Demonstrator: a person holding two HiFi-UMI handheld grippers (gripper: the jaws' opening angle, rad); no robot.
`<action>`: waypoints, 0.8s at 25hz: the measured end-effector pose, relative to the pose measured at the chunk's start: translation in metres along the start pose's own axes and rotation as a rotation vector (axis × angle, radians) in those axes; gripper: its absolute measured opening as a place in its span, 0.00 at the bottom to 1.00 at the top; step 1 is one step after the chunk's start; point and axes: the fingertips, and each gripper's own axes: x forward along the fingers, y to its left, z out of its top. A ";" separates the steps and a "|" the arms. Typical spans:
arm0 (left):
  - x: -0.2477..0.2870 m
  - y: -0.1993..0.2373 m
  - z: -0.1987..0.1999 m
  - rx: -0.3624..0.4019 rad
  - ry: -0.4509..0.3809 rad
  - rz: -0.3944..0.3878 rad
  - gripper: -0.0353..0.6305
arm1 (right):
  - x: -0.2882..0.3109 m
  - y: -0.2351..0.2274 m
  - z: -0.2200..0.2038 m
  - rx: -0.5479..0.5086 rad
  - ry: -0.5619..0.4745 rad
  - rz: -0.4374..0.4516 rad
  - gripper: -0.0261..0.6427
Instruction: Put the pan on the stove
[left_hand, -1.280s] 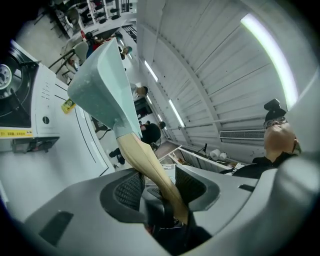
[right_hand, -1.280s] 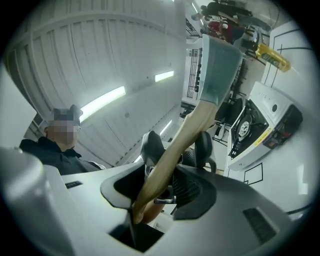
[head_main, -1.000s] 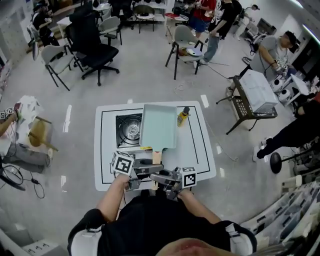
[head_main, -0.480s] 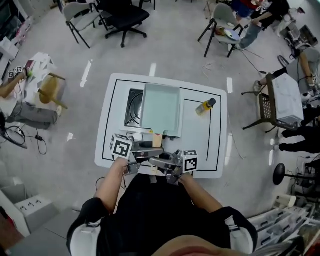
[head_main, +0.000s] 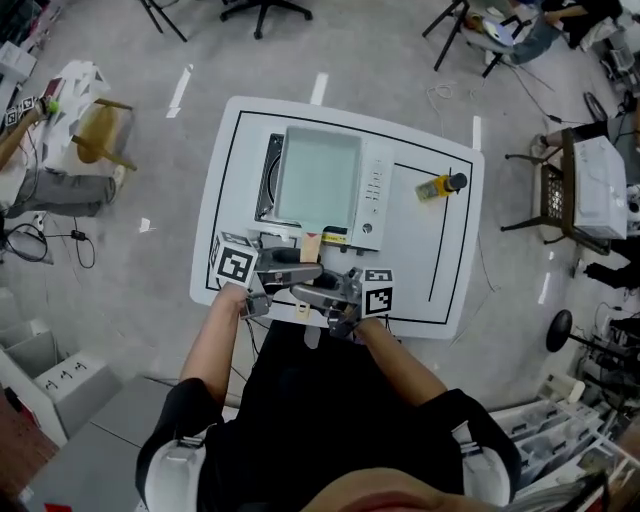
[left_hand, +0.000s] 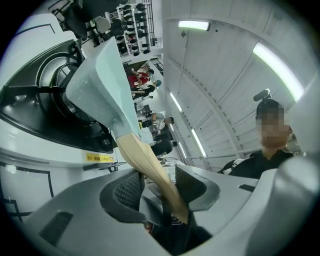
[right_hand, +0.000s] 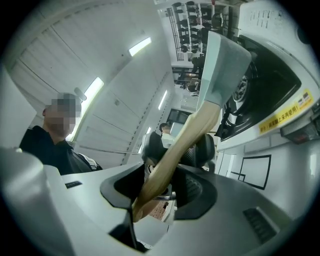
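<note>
Item: pale-green rectangular pan (head_main: 318, 180), upper centre, above gas stove (head_main: 372, 195). Left gripper (left_hand: 160, 185) and right gripper (right_hand: 165, 181) fingers pinch its wooden handle (left_hand: 145, 160). Step, judged: set-down. Next: level pan onto burner, release.

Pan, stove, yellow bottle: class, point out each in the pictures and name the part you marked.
pan (head_main: 318, 178), head view, middle of its pale green inside.
stove (head_main: 373, 192), head view, its white panel right of the pan.
yellow bottle (head_main: 433, 188), head view, its yellow body.

no legible text; only an illegible yellow label (left_hand: 98, 157) on the stove (head_main: 370, 190) front
</note>
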 end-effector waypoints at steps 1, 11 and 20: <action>-0.002 0.003 0.002 0.000 0.001 0.002 0.35 | 0.002 -0.004 0.001 0.003 0.002 -0.003 0.31; -0.014 0.024 0.004 -0.007 0.008 -0.015 0.35 | 0.012 -0.027 0.000 0.021 0.007 -0.025 0.31; -0.014 0.035 0.000 -0.042 0.005 -0.030 0.35 | 0.010 -0.036 -0.004 0.036 0.024 -0.063 0.31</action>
